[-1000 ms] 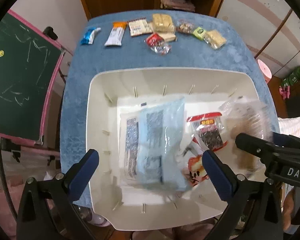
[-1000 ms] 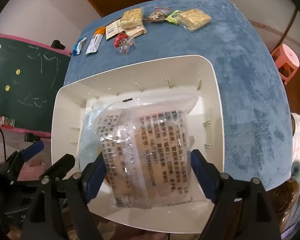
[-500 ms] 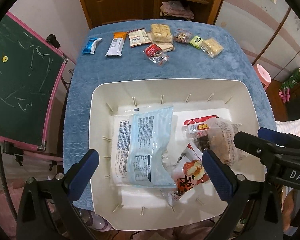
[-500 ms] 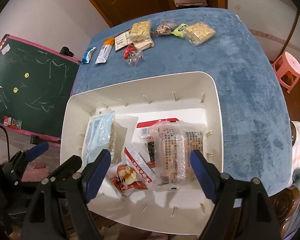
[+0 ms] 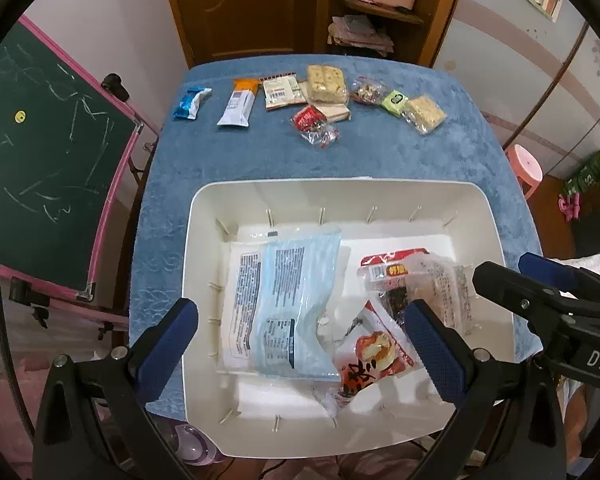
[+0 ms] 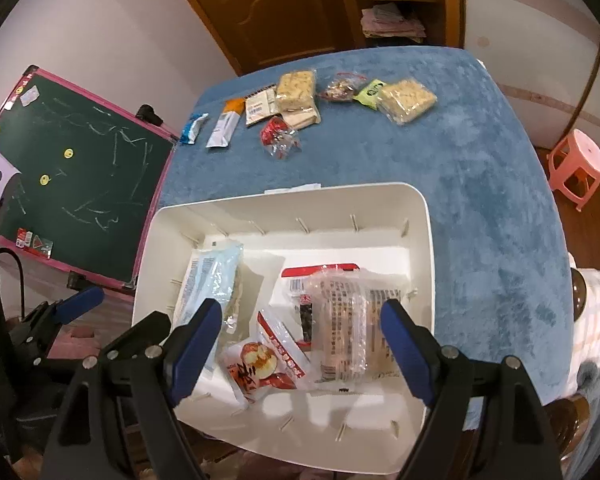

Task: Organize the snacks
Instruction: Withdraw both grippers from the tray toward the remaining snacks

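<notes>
1. Right gripper – fingers wide apart, nothing between the pads; it hangs above the white bin, pointing steeply down.
2. Left gripper – fingers likewise spread wide and empty, over the same bin.
3. Below and between the right fingers: a clear-wrapped cake pack lying loose in the bin, resting partly on a red-topped pack. Toward the left finger, a red bun pack; beyond that finger, a pale blue pack.
4. Well ahead of both pairs of fingers, at the far edge of the blue-covered desk: a row of about 9 small snacks not yet binned – among them a blue wrapper, an orange-topped bar, a red candy bag, and a square rice cake.
5. Judgement: sorting is partway done; the far row remains.
6. Risks: the far snacks sit close together and some overlap, so wide fingers could pinch 2 at once or nudge a neighbour off the desk edge. Slick film wrappers may slip from the pads. Reaching across, a gripper could catch the bin rim and drag it.
</notes>
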Demonstrator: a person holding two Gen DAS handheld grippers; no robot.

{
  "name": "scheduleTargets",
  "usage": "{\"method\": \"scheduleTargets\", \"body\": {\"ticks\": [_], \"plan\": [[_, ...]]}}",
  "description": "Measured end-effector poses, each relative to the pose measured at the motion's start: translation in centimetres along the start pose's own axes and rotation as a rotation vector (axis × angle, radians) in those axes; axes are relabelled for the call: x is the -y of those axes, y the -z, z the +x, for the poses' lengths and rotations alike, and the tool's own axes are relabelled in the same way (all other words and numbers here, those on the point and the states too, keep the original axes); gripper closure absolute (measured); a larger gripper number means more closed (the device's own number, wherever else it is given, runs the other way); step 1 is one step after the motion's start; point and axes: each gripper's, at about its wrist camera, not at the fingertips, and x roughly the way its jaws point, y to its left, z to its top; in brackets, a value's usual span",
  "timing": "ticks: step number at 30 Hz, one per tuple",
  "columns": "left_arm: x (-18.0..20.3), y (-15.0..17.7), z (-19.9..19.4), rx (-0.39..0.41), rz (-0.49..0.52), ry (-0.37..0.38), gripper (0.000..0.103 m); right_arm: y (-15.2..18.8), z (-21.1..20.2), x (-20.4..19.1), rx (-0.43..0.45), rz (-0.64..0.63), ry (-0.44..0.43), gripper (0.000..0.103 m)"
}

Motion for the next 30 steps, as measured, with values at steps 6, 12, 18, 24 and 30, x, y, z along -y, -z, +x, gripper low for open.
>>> {"method": "scheduleTargets", "body": {"ticks": [6,12,18,24,30], "plan": [[0.7,-1.1,-0.9,0.025,0.015,-0.022,0.001,-1.2,-0.4,0.4,-0.036,-0.017,-0.032,0.021],[0.7,-3.4,-2.1,0.057,-0.001,-0.031,0.001,-3.1,-1.8,0.7,0.015,-0.058,-0.036,0.021],[0.9,-7.8,-3.5,0.127,-0.014,-0.057,0.001,-6.6,-3.6,1.4,0.096,-0.121,-0.007,0.021],[1.3,-12.5,-4.4,0.191,0.002,-0.07,0.001,-10.9,-4.6,3.4,0.155,-0.11,0.043,0.021],[2.2,-17.0,-2.6,0.183,0.039,-0.071,0.001,-15.0,-2.7,5.9,0.112,-0.067,0.031,0.021]]}}
